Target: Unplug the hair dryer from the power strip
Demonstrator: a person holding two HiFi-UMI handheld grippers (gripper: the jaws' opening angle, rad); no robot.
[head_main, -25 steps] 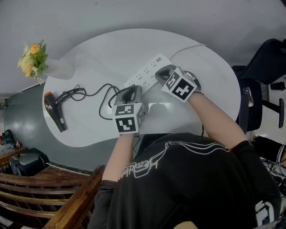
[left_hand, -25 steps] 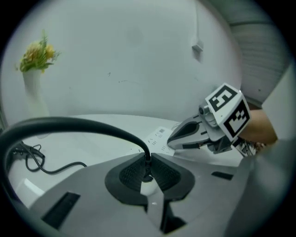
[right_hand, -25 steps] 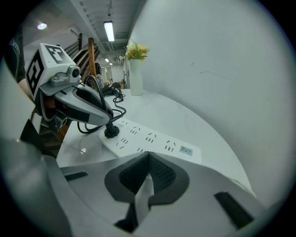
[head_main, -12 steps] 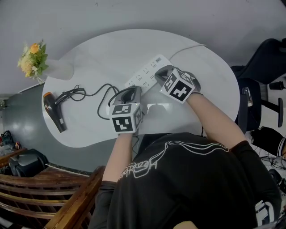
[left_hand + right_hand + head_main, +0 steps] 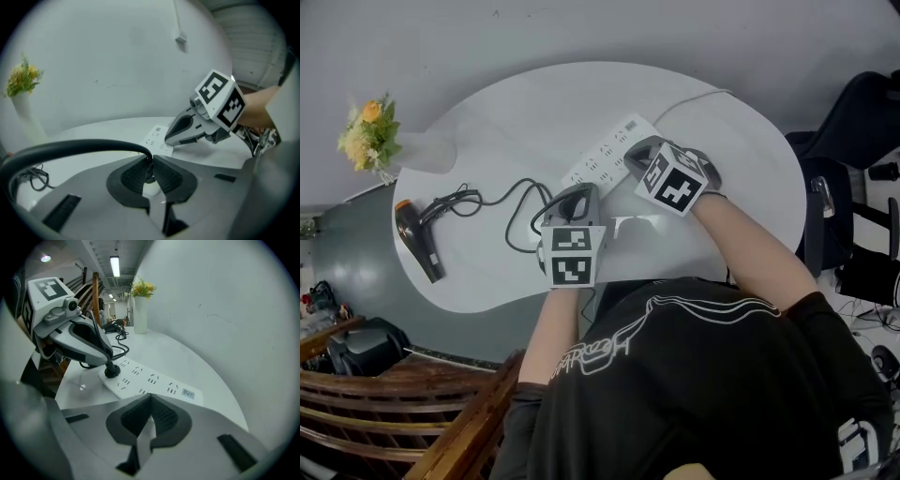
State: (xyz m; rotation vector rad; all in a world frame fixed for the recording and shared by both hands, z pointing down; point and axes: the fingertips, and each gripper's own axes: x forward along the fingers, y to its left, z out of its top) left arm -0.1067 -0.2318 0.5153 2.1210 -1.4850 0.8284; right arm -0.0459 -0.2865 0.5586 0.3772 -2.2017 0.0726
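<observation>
A white power strip [image 5: 602, 157] lies on the white oval table [image 5: 516, 112]. The hair dryer's black plug [image 5: 111, 371] sits in a socket at the strip's near-left end. Its black cord [image 5: 502, 192] runs left to the black hair dryer [image 5: 417, 241] near the table's left edge. My left gripper [image 5: 565, 192] is shut on the plug [image 5: 149, 169], the cord arcing away to the left. My right gripper [image 5: 630, 155] is shut with nothing between its pads, its tips [image 5: 168, 139] resting on the strip's middle.
A white vase with yellow flowers [image 5: 370, 131] stands at the table's far left. A dark office chair [image 5: 853, 141] is to the right and a wooden bench [image 5: 394, 412] at lower left. The strip's own white cable [image 5: 694, 98] leaves over the far edge.
The left gripper has rolled a little about its own axis while staying on the plug. The plug is still in the strip, and the right gripper has not moved.
</observation>
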